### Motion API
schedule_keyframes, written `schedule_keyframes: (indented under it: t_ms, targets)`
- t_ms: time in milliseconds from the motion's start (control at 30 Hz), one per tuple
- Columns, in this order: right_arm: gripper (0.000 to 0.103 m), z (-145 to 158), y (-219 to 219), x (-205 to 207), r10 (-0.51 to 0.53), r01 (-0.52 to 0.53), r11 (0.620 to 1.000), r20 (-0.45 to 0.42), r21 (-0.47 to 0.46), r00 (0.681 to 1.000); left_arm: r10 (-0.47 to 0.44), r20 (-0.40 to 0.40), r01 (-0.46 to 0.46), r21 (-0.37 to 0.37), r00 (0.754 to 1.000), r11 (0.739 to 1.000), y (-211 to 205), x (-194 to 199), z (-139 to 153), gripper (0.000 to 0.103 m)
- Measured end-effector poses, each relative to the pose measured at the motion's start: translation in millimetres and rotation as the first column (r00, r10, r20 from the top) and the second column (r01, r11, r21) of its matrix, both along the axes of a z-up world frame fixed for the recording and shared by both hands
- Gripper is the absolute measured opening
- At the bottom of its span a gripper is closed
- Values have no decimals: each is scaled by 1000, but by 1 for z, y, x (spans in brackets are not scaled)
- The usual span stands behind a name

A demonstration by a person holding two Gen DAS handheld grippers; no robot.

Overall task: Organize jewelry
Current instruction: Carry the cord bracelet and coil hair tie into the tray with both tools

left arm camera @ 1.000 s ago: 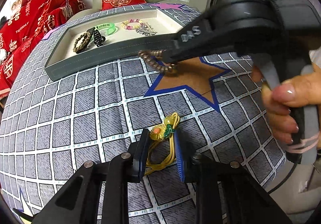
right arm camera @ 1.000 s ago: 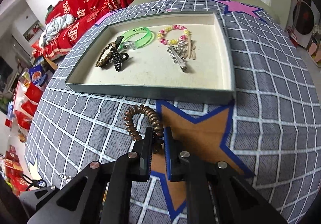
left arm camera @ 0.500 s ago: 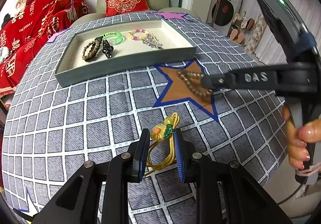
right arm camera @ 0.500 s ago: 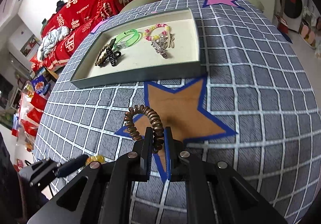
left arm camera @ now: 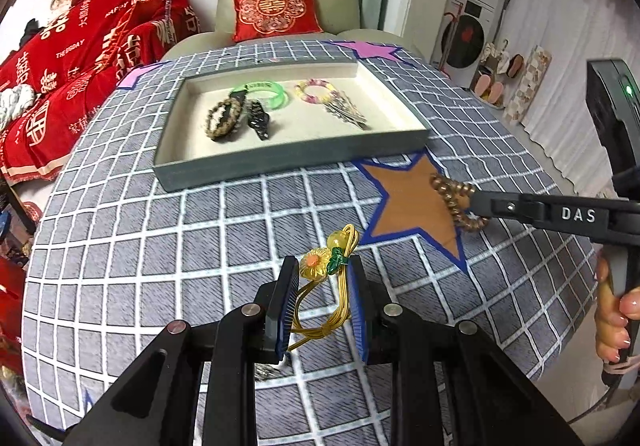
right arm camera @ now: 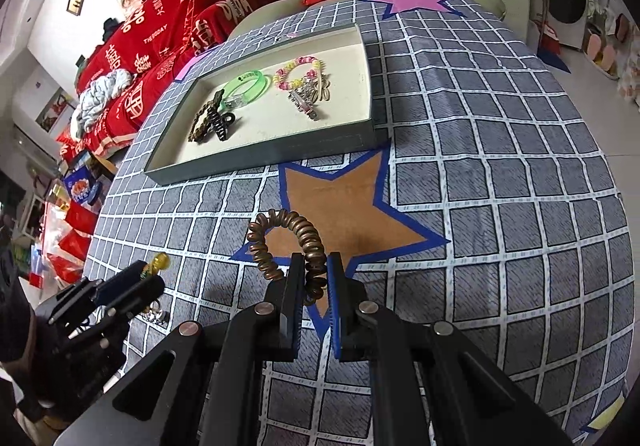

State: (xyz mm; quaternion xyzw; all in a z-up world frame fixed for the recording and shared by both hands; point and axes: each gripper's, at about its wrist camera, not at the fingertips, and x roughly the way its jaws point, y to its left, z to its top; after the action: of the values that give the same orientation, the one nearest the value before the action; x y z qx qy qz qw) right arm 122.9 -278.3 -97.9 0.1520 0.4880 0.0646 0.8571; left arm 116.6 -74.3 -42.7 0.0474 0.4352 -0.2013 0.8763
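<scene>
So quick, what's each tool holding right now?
Left tool: closed on the yellow flower hair tie.
Right tool: closed on the brown spiral hair tie.

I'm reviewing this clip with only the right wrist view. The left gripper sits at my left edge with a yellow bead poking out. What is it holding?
Observer: The left gripper has its jaws closed on a golden cord ornament with an orange flower and a green leaf.
Operator: Is there anything about my own gripper that I can't see?
Observer: A hand wraps the handle of the right gripper, fingers curled round it.
Operator: Anything else?
Observer: A green light glows on its housing.
</scene>
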Motion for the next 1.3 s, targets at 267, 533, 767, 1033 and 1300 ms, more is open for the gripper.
schedule_keyframes:
  t_ms: [267, 533, 767, 1033, 1300]
  targets:
    - [12, 9, 0, 3, -6, 6, 1000, 17, 1, 1000, 28, 32, -28, 11, 999, 1000, 19, 16, 12, 33]
    - [12, 15, 3, 9, -7, 7, 1000, 34, -1, 999, 63, 42, -65, 31, 997, 997, 29, 36, 17, 33]
    - [12, 27, 0, 22, -10, 11, 1000, 55, -13, 998, 55, 72, -59, 47, 996, 997, 28, 51, 29, 33]
    - [12, 46, -2, 52, 3, 0, 999, 90, -38, 996, 76, 100, -81, 44, 992, 996, 33, 88, 45, 33]
    - [12, 51, 2, 92, 18, -12, 998, 99, -56, 995, 96, 61, -98, 33, 994, 995, 26, 134, 37, 33]
